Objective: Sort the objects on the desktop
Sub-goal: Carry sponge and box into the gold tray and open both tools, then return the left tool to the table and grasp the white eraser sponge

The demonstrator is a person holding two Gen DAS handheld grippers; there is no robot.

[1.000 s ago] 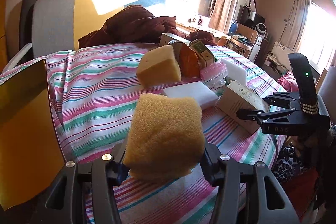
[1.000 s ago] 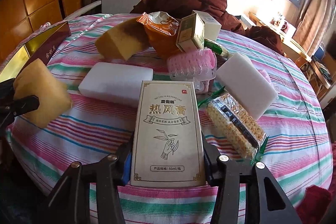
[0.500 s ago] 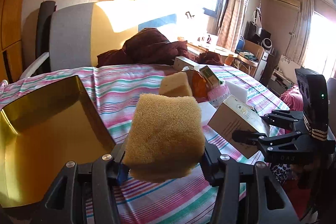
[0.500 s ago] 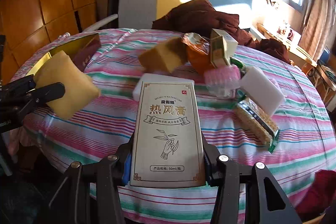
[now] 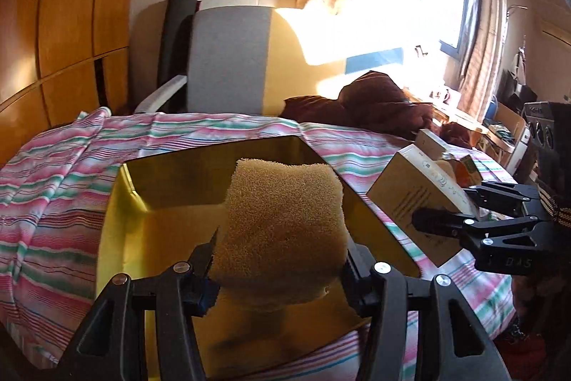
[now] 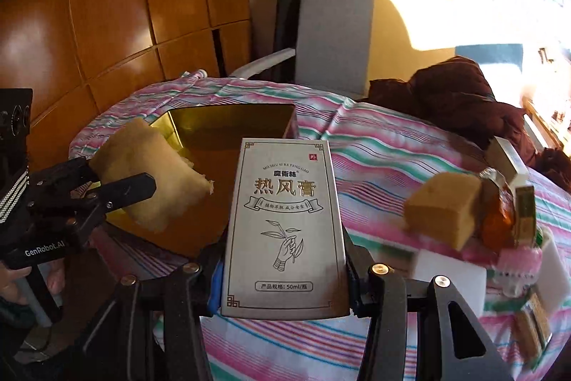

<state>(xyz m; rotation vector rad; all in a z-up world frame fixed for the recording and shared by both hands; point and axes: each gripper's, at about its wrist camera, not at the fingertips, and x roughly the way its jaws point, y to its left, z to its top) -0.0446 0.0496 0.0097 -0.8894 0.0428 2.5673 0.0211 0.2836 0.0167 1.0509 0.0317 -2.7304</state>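
Observation:
My left gripper (image 5: pixel 280 268) is shut on a yellow sponge (image 5: pixel 282 231) and holds it above the gold tray (image 5: pixel 142 188) on the striped tablecloth. The same gripper (image 6: pixel 121 191) and sponge (image 6: pixel 153 181) show at the left of the right wrist view, over the tray (image 6: pixel 228 127). My right gripper (image 6: pixel 283 277) is shut on a beige carton with Chinese print (image 6: pixel 285 227), held in the air just right of the tray. The carton (image 5: pixel 410 202) and right gripper (image 5: pixel 446 218) appear at the right of the left wrist view.
A pile at the right holds a second yellow sponge (image 6: pixel 442 213), an orange packet (image 6: pixel 499 216), small boxes (image 6: pixel 506 159), a pink brush (image 6: pixel 521 259) and a white block (image 6: pixel 449 277). A brown garment (image 6: pixel 453 95) and a grey chair (image 6: pixel 335 34) stand behind the table.
Both grippers have swung left with their loads. The sponge is now over the gold tray, and the carton has come beside the tray, away from the pile.

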